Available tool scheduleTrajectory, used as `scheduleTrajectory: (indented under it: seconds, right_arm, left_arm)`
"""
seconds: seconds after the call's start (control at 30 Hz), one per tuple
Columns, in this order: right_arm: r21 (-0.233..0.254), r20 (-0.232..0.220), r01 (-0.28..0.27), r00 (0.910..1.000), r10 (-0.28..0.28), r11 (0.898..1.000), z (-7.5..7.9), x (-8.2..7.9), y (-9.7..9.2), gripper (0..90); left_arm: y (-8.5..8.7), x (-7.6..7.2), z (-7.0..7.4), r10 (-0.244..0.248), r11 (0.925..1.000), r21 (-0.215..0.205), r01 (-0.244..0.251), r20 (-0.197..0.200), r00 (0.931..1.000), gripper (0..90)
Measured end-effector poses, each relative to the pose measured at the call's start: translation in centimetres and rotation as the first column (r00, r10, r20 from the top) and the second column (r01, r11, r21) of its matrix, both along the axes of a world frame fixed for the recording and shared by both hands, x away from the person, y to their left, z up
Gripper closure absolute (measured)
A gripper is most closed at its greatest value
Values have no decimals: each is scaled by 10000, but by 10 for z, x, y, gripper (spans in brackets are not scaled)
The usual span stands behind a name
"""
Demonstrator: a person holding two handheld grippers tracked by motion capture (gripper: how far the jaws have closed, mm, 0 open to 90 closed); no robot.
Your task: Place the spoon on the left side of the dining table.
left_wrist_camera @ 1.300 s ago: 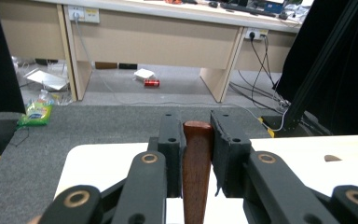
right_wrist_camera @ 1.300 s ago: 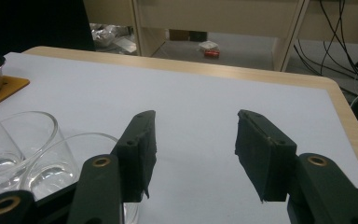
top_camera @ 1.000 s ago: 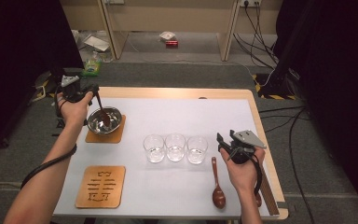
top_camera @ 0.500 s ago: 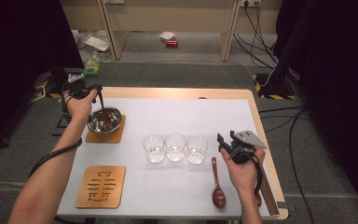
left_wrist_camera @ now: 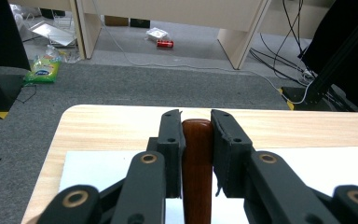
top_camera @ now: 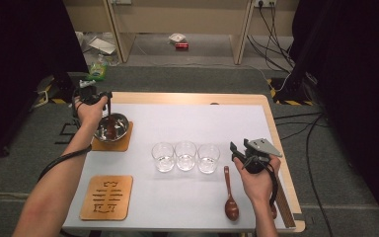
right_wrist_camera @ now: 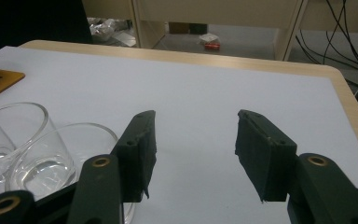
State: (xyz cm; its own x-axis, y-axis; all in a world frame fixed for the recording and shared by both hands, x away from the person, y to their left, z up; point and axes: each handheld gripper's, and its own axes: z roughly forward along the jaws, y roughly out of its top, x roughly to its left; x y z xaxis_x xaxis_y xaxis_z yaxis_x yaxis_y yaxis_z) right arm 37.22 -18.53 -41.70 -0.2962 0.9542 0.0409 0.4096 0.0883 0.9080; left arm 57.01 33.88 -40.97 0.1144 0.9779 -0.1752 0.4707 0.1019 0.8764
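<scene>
Grey carpet surrounds a pale wooden tabletop [top_camera: 192, 98] with rounded corners, most of it covered by a smooth white sheet [top_camera: 187, 197].

Two square cork-brown mats lie along the 9 o'clock edge. Far mat [top_camera: 121, 144]: carries a round, shiny metal bowl [top_camera: 119, 123]. Near mat [top_camera: 106, 197] at about 7 o'clock: bare, with cut-out line pattern.

At centre, three clear, straight-walled glasses [top_camera: 185, 156] stand in a touching row, each holding a little clear liquid.

Just right of the row, toward 5 o'clock, a dark, glossy wooden spoon [top_camera: 230, 200] lies flat on the sheet, bowl end nearest the person.

Left gripper [top_camera: 106, 101]: held over the metal bowl at roughly 10 o'clock. In the left gripper view its black jaws are clamped on the smooth, reddish-brown rounded handle of a second wooden spoon [left_wrist_camera: 197, 163]; in the high view, that spoon reaches down into the metal bowl.

Right gripper [right_wrist_camera: 193, 154]: at 3 o'clock, just right of the glasses and above the lying spoon's handle end. Jaws stand wide apart, with nothing between the matte, ribbed pads. A grey three-cornered plate sits on top.
</scene>
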Motion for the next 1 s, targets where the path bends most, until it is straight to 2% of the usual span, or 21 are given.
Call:
scheduleTrajectory:
  seconds: [0.43,0.57,0.77,0.87,1.0]
  right_arm:
    - [-13,-59,36,10000,-36,10000,0,0,-1,481]
    - [-55,-91,27,10000,-27,10000,0,-1,-2,481]
    - [-45,35,6,10000,-6,10000,1,0,-3,481]
    - [70,-16,25,10000,-25,10000,0,0,-1,481]
    - [-61,-98,49,9999,-50,10000,1,-1,-2,480]
  left_arm:
    - [5,7,-5,176,9997,157,-170,-406,9990,732]
    - [8,7,-5,517,9983,316,-497,-656,9965,725]
    - [12,6,-7,616,9976,343,-594,-680,9958,718]
    - [12,5,-7,643,9976,309,-624,-669,9957,699]
    - [12,3,-7,663,9975,271,-646,-683,9955,693]
